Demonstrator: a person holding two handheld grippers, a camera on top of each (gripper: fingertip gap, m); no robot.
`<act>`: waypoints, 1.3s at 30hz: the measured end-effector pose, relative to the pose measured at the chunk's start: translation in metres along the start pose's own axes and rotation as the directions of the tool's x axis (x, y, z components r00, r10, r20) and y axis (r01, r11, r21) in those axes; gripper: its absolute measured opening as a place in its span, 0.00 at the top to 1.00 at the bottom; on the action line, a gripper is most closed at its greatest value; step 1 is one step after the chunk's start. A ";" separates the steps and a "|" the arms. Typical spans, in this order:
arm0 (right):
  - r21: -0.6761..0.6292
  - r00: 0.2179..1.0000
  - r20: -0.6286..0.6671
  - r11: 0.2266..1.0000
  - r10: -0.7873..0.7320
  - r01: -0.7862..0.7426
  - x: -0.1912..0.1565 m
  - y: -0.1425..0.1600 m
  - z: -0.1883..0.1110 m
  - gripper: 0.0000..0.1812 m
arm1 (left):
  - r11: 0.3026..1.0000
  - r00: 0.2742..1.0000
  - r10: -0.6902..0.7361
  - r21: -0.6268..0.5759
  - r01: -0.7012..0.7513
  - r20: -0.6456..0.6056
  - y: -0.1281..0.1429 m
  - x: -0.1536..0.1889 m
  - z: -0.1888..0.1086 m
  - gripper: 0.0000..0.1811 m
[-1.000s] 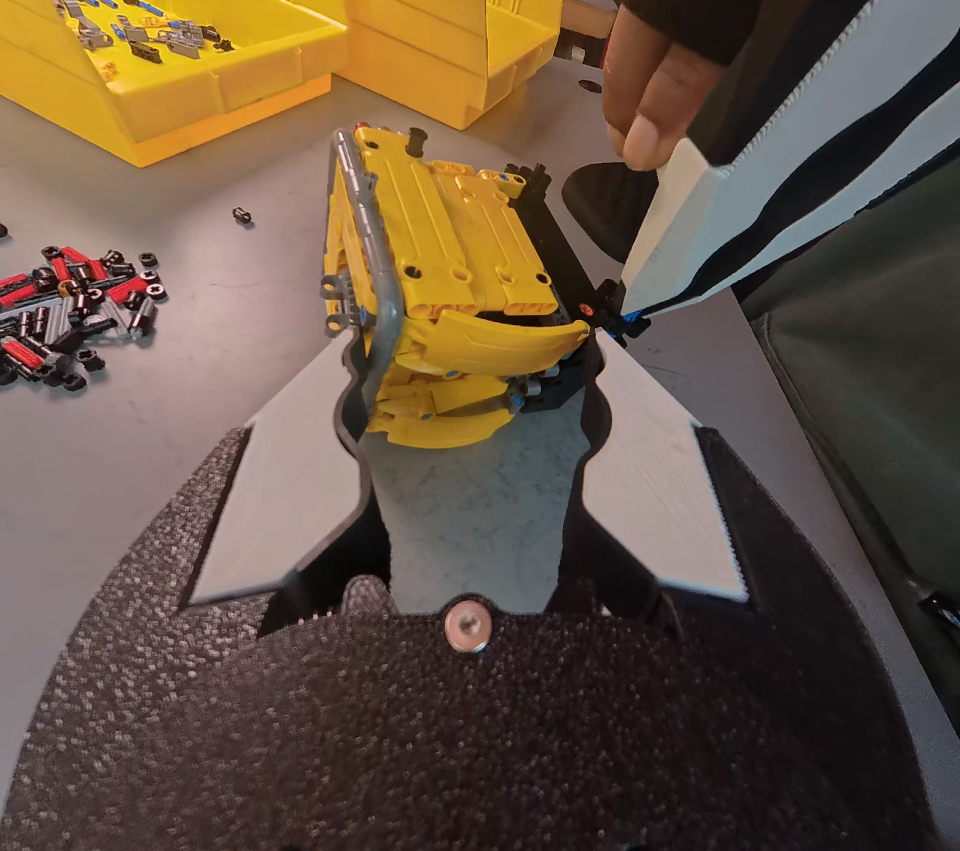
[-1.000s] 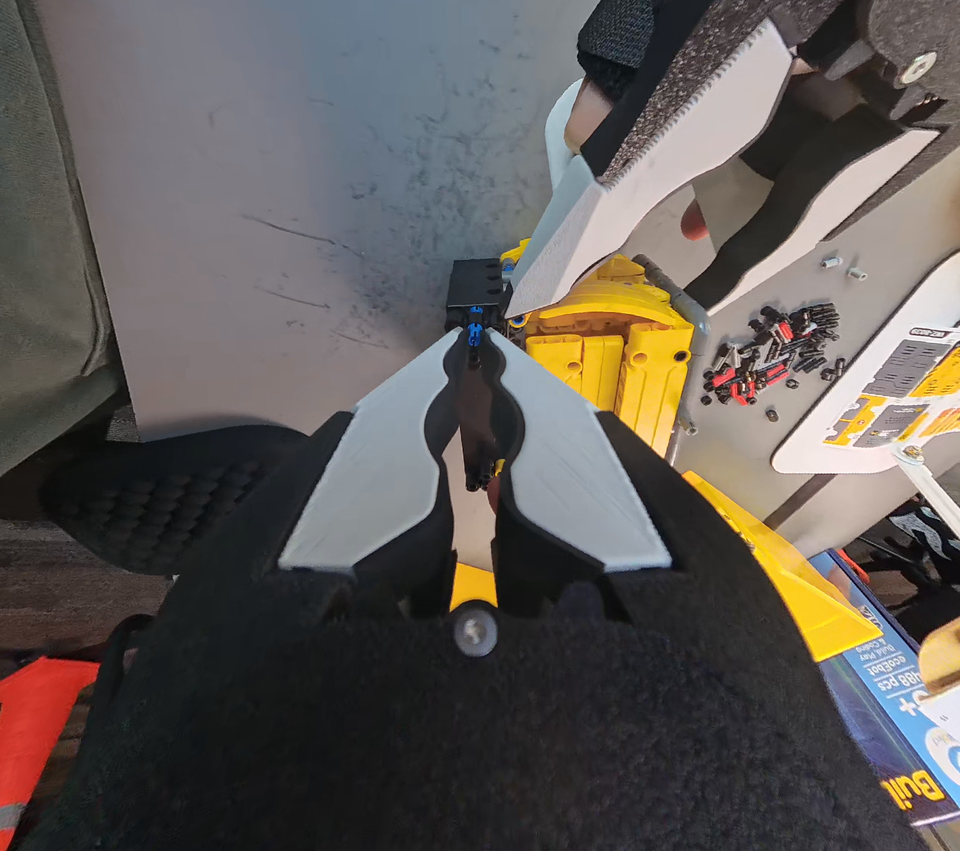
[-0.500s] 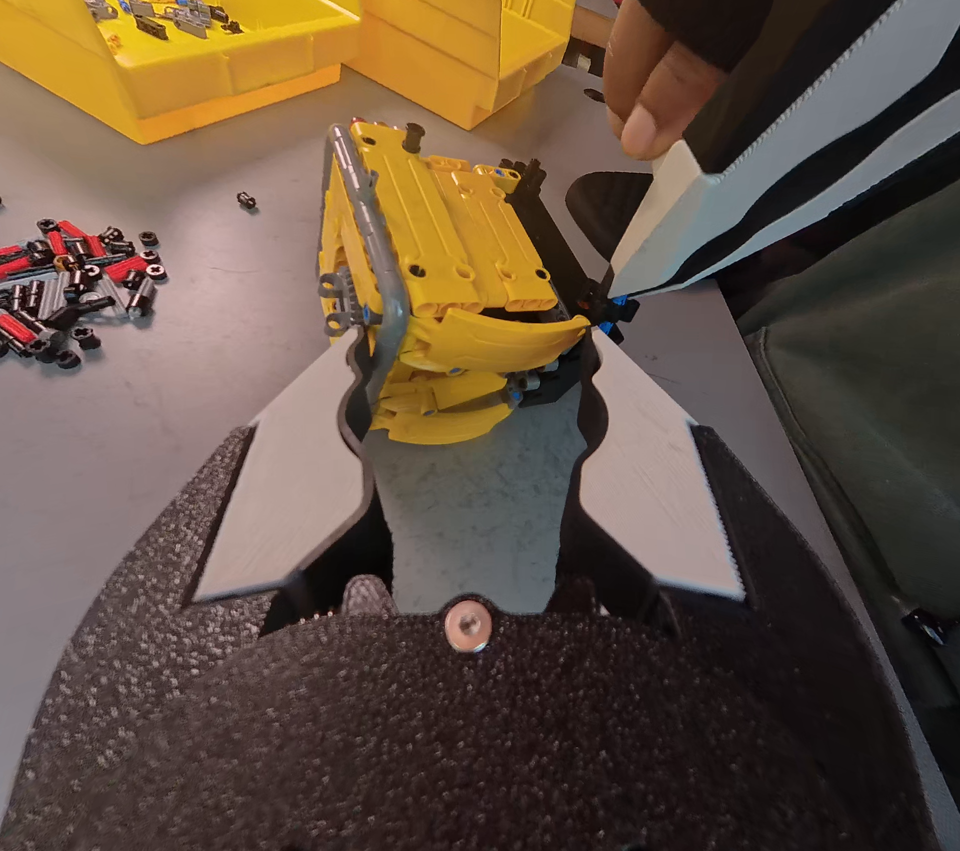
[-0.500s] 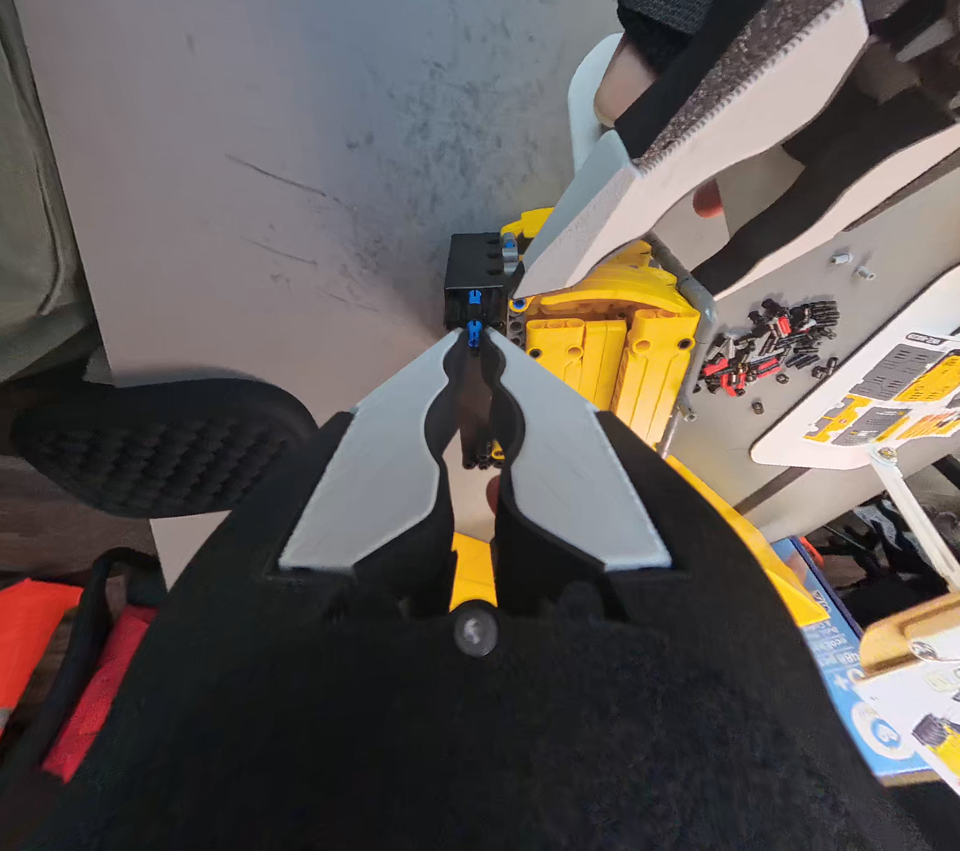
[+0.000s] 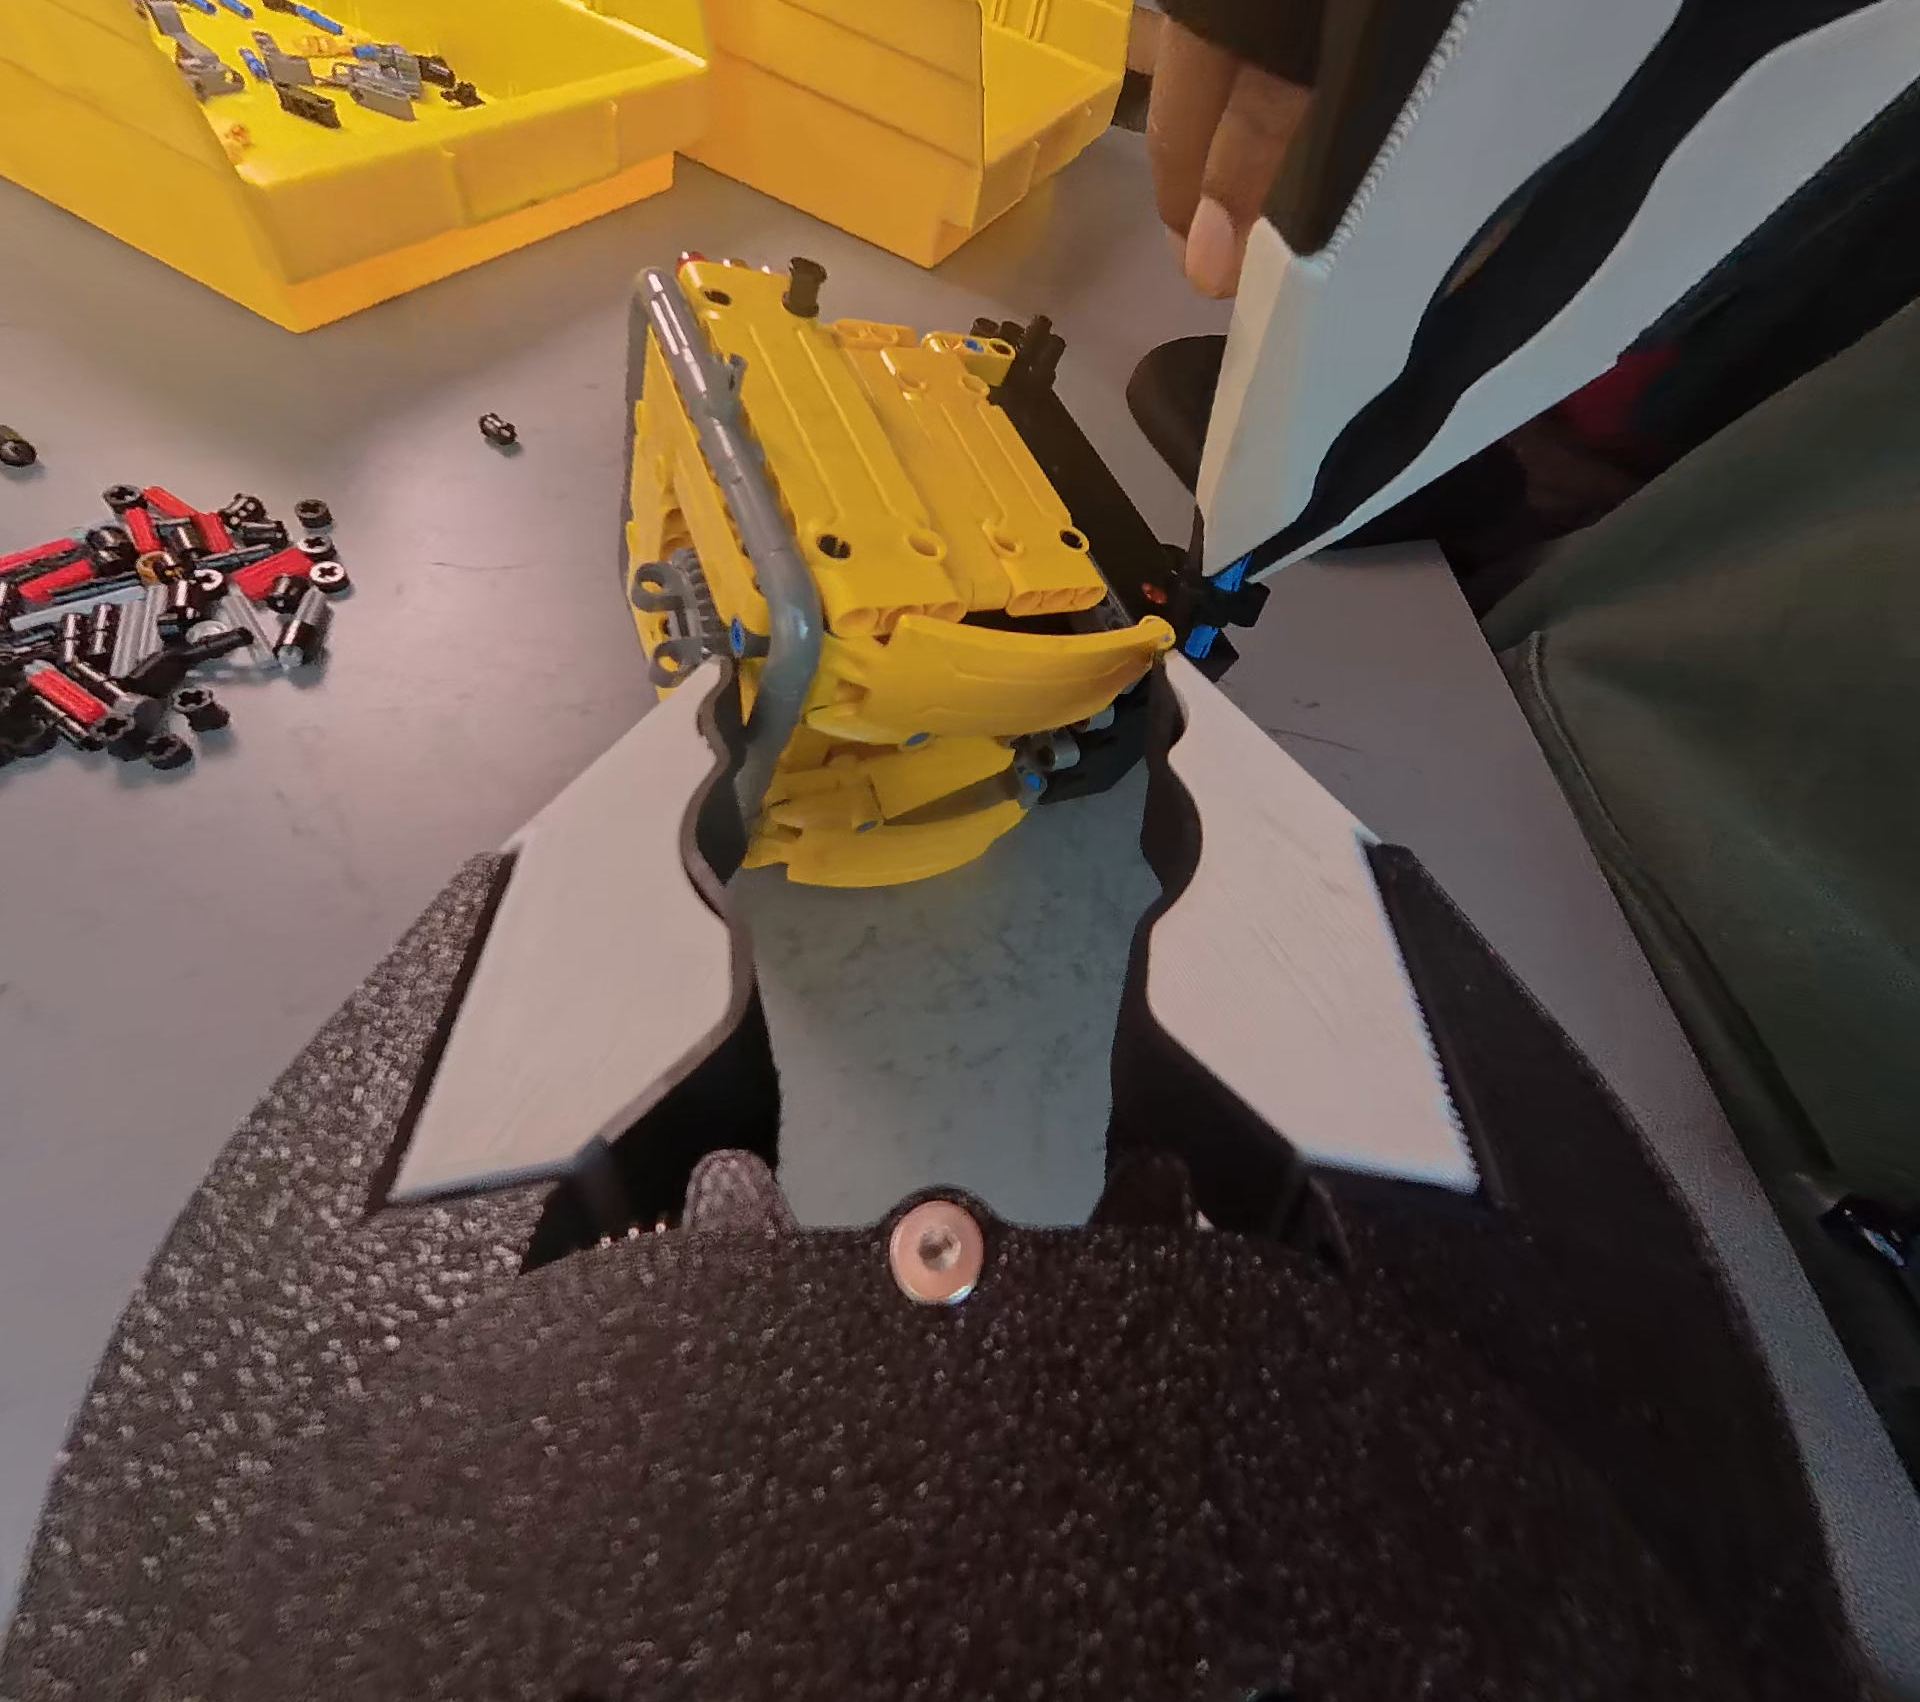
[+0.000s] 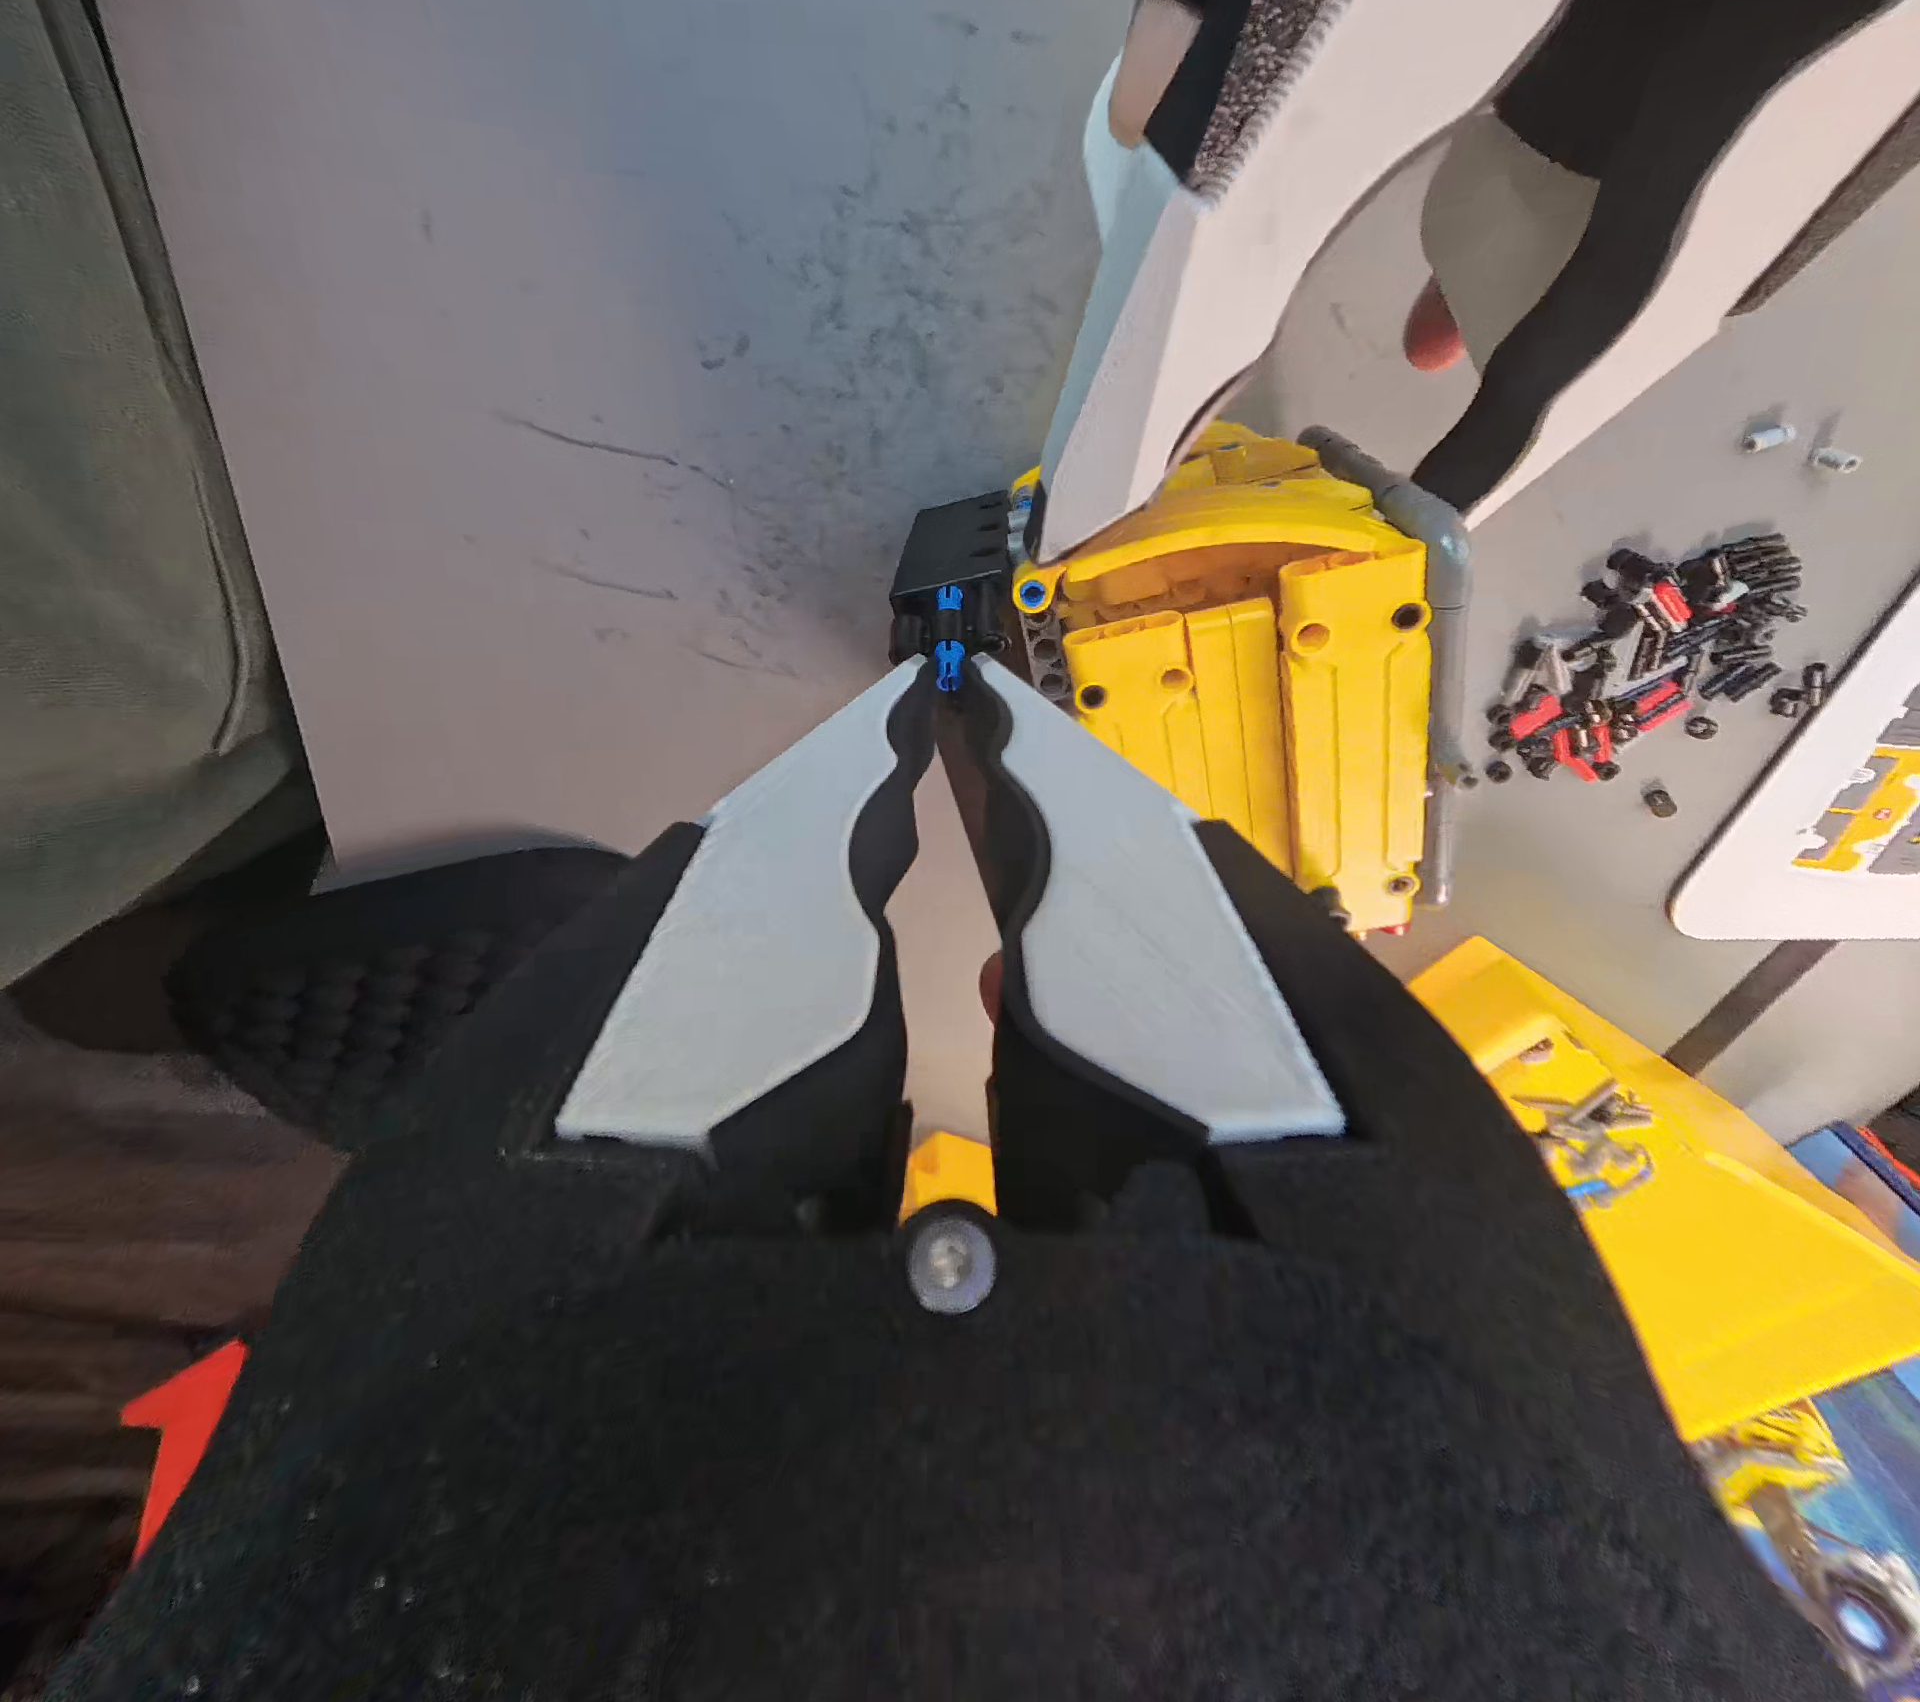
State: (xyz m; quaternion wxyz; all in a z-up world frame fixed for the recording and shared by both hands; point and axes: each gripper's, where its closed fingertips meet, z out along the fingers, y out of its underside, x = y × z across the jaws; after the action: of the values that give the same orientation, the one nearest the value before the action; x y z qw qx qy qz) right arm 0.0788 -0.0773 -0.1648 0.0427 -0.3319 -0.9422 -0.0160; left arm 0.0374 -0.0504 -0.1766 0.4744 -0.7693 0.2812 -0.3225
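**Left gripper** (image 5: 945, 676): the jaws stand wide and bear on both flanks of the near end of the model (image 5: 894, 489). One tip lies against the grey tube (image 5: 743, 499), the other at the corner of the curved yellow panel. The model, a yellow block of beams and panels, rests on the grey table (image 5: 416, 769) near its edge.

**Right gripper** (image 6: 948, 670): the jaws are nearly pressed together and pinch a blue pin (image 6: 945, 644) at their tips. The pin's far end meets the black frame (image 6: 951, 551) at the model's side.

**Surroundings**
- A pile of red and black parts (image 5: 156, 603) lies well apart from the model, with one stray black pin (image 5: 499, 428) between
- Yellow bins (image 5: 883, 94) stand behind; one holds small blue and grey parts
- A booklet (image 6: 1829, 800) lies beyond the pile
- A hand (image 5: 1205, 125) in a black cuff holds the right gripper

**Not determinable**
- How deep the pin sits in the frame: the tips cover the joint
- The underside of the model
- Whether the model bears fully on the table
- The booklet and a coloured box (image 6: 1818, 1496) are cut off at the frame edge
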 end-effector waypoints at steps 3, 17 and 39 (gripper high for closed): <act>0.076 0.999 -0.034 0.997 0.028 -0.026 0.002 0.000 -0.001 0.98 | 0.999 0.999 0.039 0.015 -0.039 0.008 -0.003 0.002 -0.001 0.51; 0.312 0.979 -0.043 0.934 0.199 -0.176 0.006 0.000 -0.002 0.96 | 0.999 0.993 0.047 0.000 -0.048 0.108 0.000 -0.005 0.010 0.50; 0.396 0.780 0.208 0.678 0.590 -0.619 0.002 -0.001 -0.003 0.98 | 1.000 0.991 -0.004 -0.008 0.005 0.131 0.002 -0.005 0.010 0.51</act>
State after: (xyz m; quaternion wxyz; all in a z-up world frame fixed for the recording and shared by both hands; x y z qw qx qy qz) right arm 0.0763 -0.0770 -0.1620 0.0905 -0.6056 -0.7580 0.2246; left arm 0.0418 -0.0420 -0.1832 0.4880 -0.7912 0.2493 -0.2713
